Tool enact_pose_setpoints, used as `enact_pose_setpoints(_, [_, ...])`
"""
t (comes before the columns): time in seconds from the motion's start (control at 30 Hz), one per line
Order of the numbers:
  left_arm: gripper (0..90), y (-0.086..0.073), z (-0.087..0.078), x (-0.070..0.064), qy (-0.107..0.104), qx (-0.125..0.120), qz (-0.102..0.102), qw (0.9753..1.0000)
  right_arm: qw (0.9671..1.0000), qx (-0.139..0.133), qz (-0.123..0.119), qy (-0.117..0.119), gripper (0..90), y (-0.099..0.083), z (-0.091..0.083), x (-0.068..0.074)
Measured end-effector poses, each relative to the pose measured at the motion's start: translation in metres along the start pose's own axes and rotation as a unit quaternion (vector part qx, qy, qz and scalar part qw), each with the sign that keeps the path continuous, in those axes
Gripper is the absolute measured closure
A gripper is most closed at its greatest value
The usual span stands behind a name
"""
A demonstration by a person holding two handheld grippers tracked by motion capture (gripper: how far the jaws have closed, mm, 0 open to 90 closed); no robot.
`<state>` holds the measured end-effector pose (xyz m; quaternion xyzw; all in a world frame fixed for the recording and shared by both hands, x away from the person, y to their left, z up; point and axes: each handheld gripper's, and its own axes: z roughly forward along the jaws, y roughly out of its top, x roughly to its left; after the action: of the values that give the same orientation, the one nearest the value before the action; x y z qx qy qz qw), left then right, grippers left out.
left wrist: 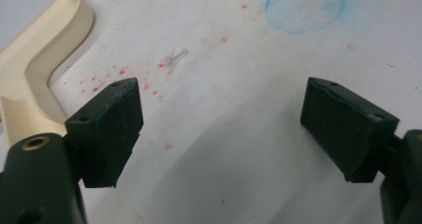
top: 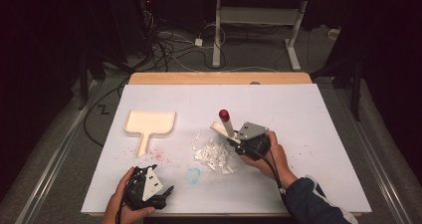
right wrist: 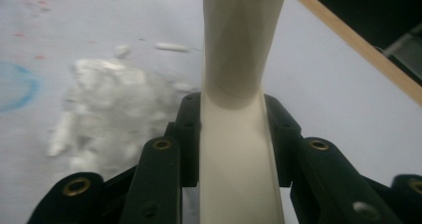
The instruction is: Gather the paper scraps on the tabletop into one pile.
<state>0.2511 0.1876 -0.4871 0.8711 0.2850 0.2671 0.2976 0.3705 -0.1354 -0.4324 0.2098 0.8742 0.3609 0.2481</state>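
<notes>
Dustpan (top: 149, 124) — well left of scraps (top: 214, 155)

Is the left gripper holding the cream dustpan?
No, the left gripper is open with bare table between its fingers; the dustpan lies apart on the table.

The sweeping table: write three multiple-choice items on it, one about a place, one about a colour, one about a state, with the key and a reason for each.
1. Where does the dustpan lie from the pile of white scraps?
A. To its left
B. To its right
C. On top of it

2. What colour is the brush's tip?
A. Blue
B. Red
C. Green

3. How does the left gripper stand?
A. Shut on the dustpan
B. Shut on a scrap
C. Open, holding nothing

Key: 1 A, the high view shows the dustpan left of the pile. 2 B, the tip is red. 3 C, its jaws stand wide apart over bare table.
</notes>
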Motion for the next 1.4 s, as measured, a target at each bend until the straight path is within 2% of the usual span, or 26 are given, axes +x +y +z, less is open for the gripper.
enact_pose_setpoints(0.1, [16.2,0.000,-0.001,0.000,0.001,-0.002,-0.001,1.0000,0.9995,-0.009,-0.013,0.026,67.9,0.006,-0.003,0.010])
enact_pose_setpoints(0.13, [16.2,0.000,-0.001,0.000,0.001,-0.002,-0.001,1.0000,0.9993,-0.012,-0.021,0.030,67.9,0.009,-0.004,0.012])
enact_pose_setpoints(0.17, [16.2,0.000,-0.001,0.000,0.001,-0.002,0.000,1.0000,0.9993,-0.015,-0.026,0.024,67.8,0.012,-0.005,0.012])
enact_pose_setpoints(0.23, [16.2,0.000,-0.001,0.000,0.001,-0.002,-0.001,1.0000,0.9992,-0.022,-0.030,0.017,67.9,0.017,-0.004,0.006])
enact_pose_setpoints(0.3, [16.2,0.000,0.000,0.000,0.002,-0.001,-0.001,1.0000,0.9994,-0.030,-0.012,0.013,67.9,0.021,0.000,-0.004])
enact_pose_setpoints(0.33, [16.2,0.000,0.000,0.001,0.002,-0.003,-0.002,1.0000,0.9992,-0.036,-0.011,0.011,67.8,0.023,0.002,-0.008])
enact_pose_setpoints(0.4, [16.2,0.000,0.000,0.001,0.002,-0.002,-0.002,1.0000,0.9988,-0.040,-0.026,-0.010,67.8,0.028,0.010,-0.014])
enact_pose_setpoints(0.47, [16.2,0.000,0.000,0.001,0.001,-0.002,-0.005,1.0000,0.9984,-0.044,-0.035,-0.007,67.9,0.033,0.022,-0.020])
enact_pose_setpoints(0.53, [16.2,0.000,0.000,0.001,0.001,-0.002,-0.005,1.0000,0.9972,-0.050,-0.056,-0.007,67.8,0.037,0.035,-0.023])
enact_pose_setpoints(0.63, [16.2,0.000,0.000,0.001,-0.001,-0.003,-0.006,1.0000,0.9962,-0.048,-0.073,0.008,67.9,0.039,0.054,-0.021])
enact_pose_setpoints(0.7, [16.2,-0.001,-0.001,0.002,-0.001,-0.004,-0.007,1.0000,0.9949,-0.044,-0.087,0.027,67.8,0.038,0.062,-0.018])
enact_pose_setpoints(0.77, [16.2,-0.002,-0.001,0.001,-0.002,-0.004,-0.008,1.0000,0.9934,-0.054,-0.083,0.057,67.9,0.036,0.063,-0.014])
enact_pose_setpoints(0.93, [16.2,-0.002,-0.002,0.001,-0.002,-0.003,-0.006,1.0000,0.9830,-0.063,-0.124,0.120,67.8,0.025,0.047,-0.005])
enact_pose_setpoints(1.0, [16.2,-0.002,-0.002,0.000,-0.001,-0.002,-0.006,1.0000,0.9803,-0.066,-0.128,0.135,67.8,0.020,0.039,-0.005])
enact_pose_setpoints(1.1, [16.2,-0.001,-0.002,0.000,0.000,-0.002,-0.005,1.0000,0.9812,-0.078,-0.122,0.127,67.9,0.017,0.028,-0.008])
enact_pose_setpoints(1.23, [16.2,0.000,-0.001,0.000,0.001,-0.002,-0.006,1.0000,0.9856,-0.098,-0.099,0.096,67.9,0.016,0.013,-0.013])
enact_pose_setpoints(1.4, [16.2,-0.001,-0.002,0.001,0.001,-0.003,-0.008,1.0000,0.9871,-0.120,-0.071,0.078,67.9,0.017,-0.015,-0.018])
